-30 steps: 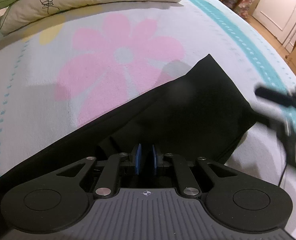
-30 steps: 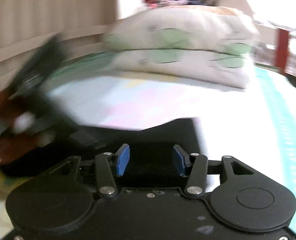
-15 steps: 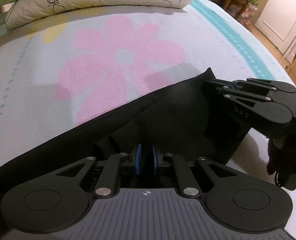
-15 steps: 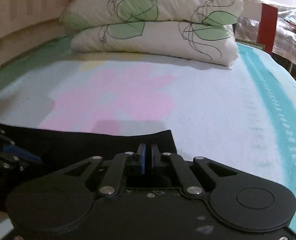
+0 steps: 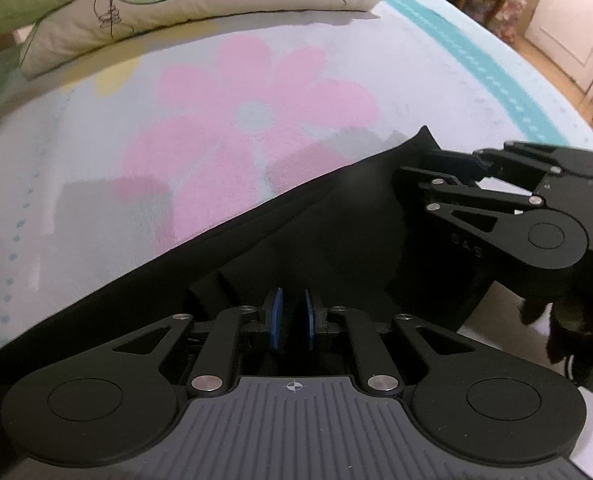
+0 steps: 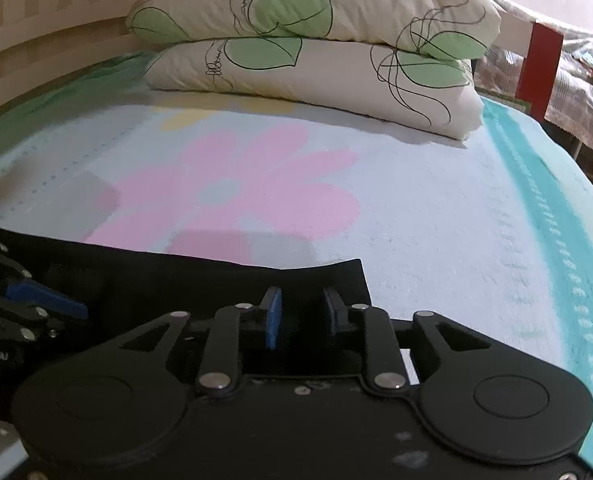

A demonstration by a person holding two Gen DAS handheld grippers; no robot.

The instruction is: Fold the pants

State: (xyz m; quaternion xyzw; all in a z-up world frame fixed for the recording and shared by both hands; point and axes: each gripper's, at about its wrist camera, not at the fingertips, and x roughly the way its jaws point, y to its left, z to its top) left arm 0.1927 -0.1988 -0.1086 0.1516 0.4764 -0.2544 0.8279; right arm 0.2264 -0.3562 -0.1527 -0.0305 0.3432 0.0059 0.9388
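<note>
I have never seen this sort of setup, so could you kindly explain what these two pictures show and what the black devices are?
Each picture comes from a fisheye camera mounted on a hand-held gripper, looking forward along its two blue-padded fingers. A person carries one in each hand; there is no robot arm.

The left view shows the left hand-held gripper, its pads nearly together on the black pants. The right hand-held gripper reaches in from the side at the pants' far corner.

The right view shows that same right hand-held gripper, its pads parted around the fabric edge.

The pants lie on a bed cover with a pink flower print, and two leaf-patterned pillows are stacked at the head.
</note>
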